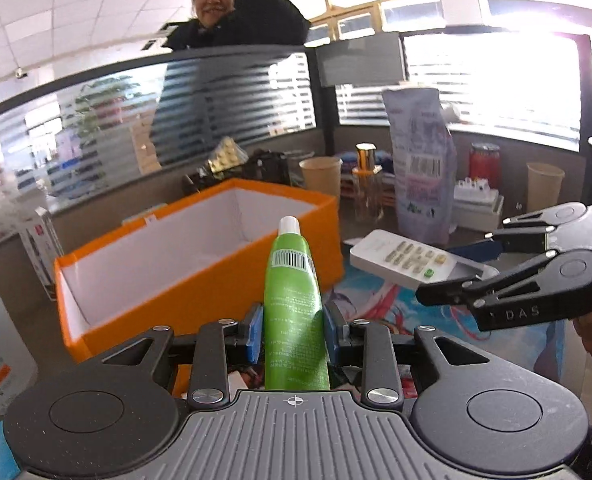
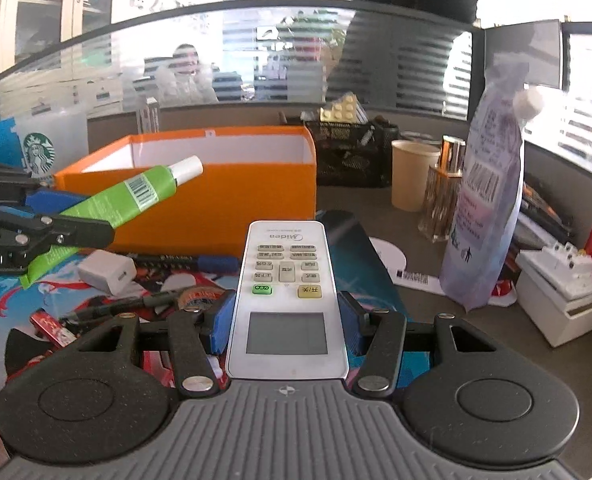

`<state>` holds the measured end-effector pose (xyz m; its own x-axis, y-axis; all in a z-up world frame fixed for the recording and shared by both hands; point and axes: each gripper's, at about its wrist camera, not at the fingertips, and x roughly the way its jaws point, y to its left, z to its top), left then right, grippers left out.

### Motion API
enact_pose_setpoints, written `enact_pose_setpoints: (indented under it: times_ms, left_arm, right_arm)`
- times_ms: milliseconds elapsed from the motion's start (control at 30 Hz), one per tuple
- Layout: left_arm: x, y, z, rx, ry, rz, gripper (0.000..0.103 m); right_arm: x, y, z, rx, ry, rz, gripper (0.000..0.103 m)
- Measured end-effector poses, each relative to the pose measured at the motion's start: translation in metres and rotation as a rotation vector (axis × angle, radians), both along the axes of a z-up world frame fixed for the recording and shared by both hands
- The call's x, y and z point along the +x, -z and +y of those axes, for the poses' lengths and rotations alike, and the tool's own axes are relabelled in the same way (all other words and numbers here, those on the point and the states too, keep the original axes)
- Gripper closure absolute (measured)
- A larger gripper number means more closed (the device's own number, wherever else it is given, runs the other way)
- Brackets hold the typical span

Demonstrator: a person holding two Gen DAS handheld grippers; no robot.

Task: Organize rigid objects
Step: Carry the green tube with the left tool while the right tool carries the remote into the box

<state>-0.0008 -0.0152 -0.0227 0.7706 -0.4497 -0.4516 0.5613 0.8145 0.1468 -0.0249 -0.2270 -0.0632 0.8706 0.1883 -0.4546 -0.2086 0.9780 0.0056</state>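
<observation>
Left gripper (image 1: 293,336) pinches green tube (image 1: 293,300); right gripper (image 2: 285,326) pinches remote (image 2: 285,292). Both held before orange box (image 2: 215,196); next, lower each inside.

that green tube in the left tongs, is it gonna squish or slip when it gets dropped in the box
The green tube is probably soft plastic: its flat crimped end shows in the right wrist view, so the left tongs may dent it. Its glossy skin could slip. It looks light and should land harmlessly in the orange box.
</observation>
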Motion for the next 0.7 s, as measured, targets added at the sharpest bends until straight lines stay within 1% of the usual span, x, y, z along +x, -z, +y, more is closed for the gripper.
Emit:
enact_pose_setpoints:
  times_ms: [233, 700]
  left_arm:
    - [0.004, -0.019, 0.008, -0.029, -0.035, -0.026, 0.074]
    - [0.017, -0.036, 0.023, -0.067, -0.099, -0.03, 0.074]
  right_arm:
    - [-0.003, -0.02, 0.006, -0.003, -0.03, -0.053, 0.053]
    - [0.007, -0.05, 0.023, -0.021, -0.083, -0.115, 0.053]
